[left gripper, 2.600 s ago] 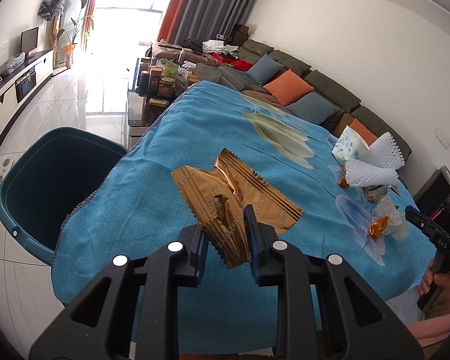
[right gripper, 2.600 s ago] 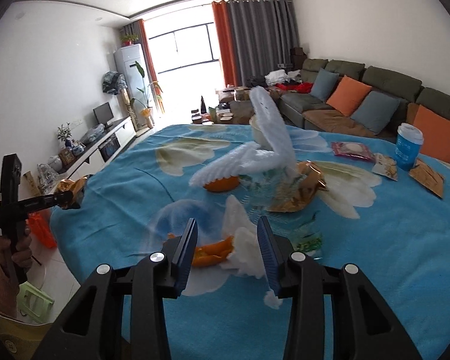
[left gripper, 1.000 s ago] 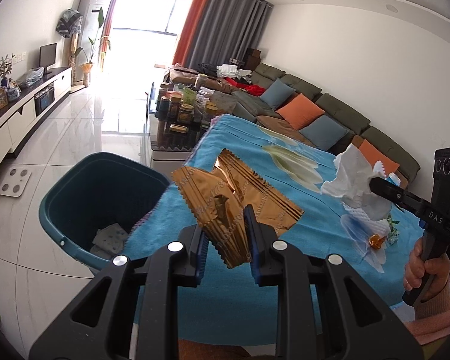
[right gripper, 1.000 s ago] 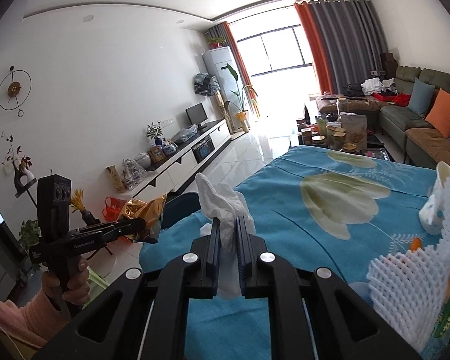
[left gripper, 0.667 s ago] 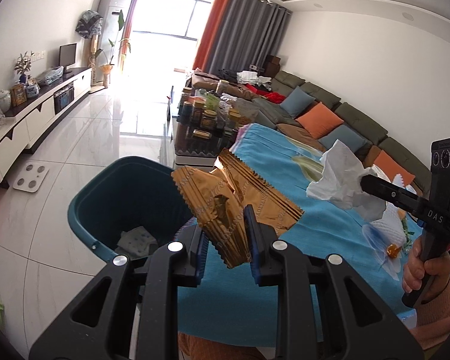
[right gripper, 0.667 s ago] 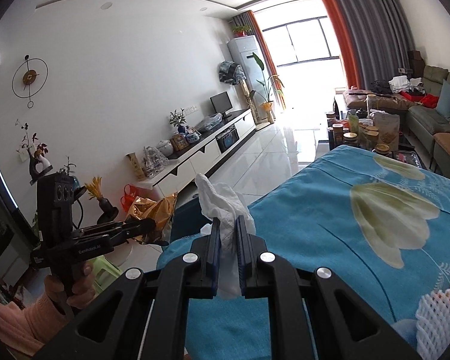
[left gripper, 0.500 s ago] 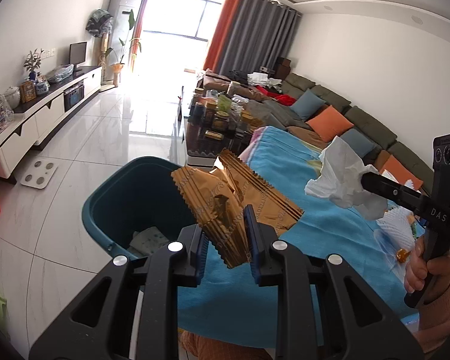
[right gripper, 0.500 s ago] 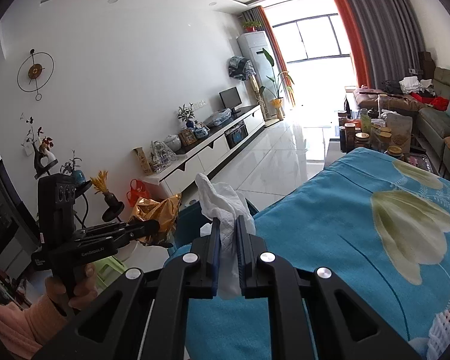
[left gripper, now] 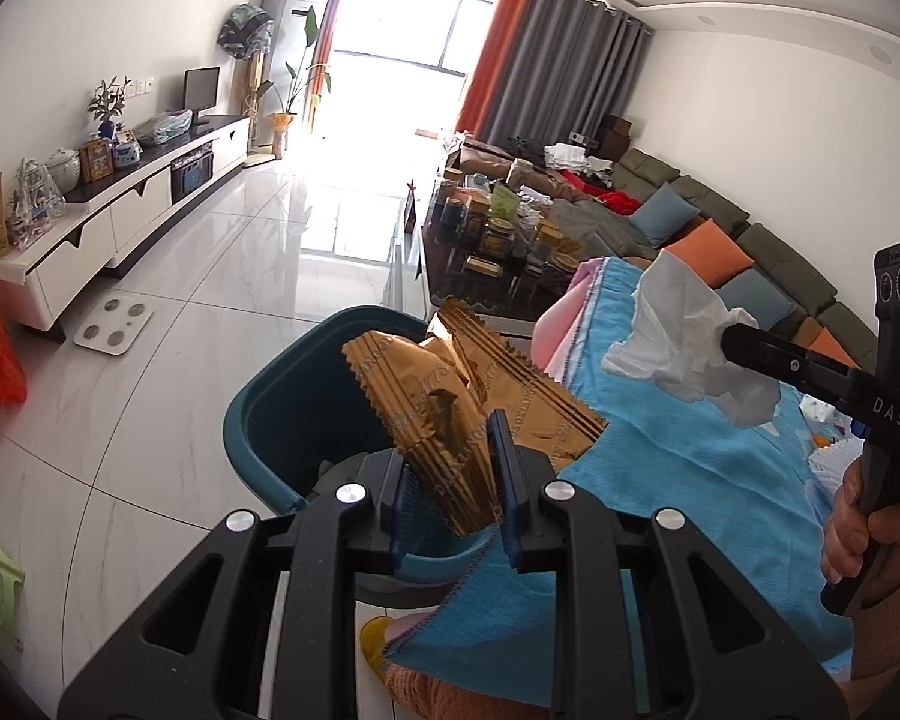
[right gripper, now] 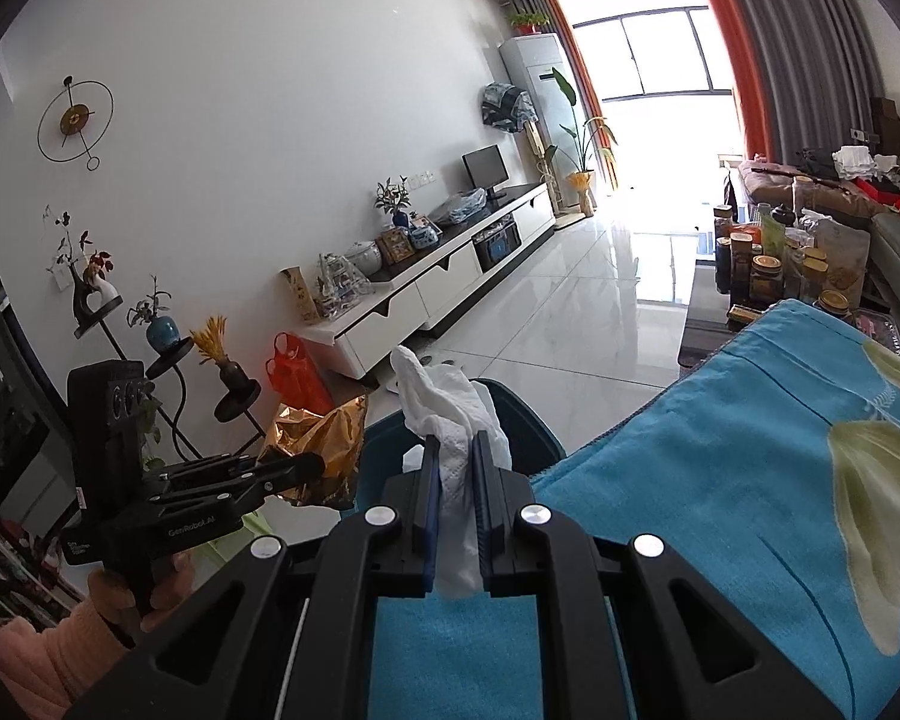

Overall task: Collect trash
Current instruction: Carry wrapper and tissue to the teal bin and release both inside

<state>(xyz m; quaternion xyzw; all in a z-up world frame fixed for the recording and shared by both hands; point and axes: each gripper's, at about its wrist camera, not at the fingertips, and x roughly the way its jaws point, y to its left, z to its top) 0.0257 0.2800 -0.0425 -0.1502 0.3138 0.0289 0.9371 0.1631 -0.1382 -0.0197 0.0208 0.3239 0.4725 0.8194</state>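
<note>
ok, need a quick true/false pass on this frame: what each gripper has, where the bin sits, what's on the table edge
1. The left gripper is clamped on a gold wrapper. True.
2. The right gripper is open and holds nothing. False: it is shut on a crumpled white tissue.
3. The teal bin stands on the floor beside the table's edge. True.
4. The wrapper already lies inside the bin. False: it is in the left gripper's jaws, in front of the bin's opening.
5. The table is covered with a red cloth. False: the tablecloth is blue with a pale flower print.
</note>
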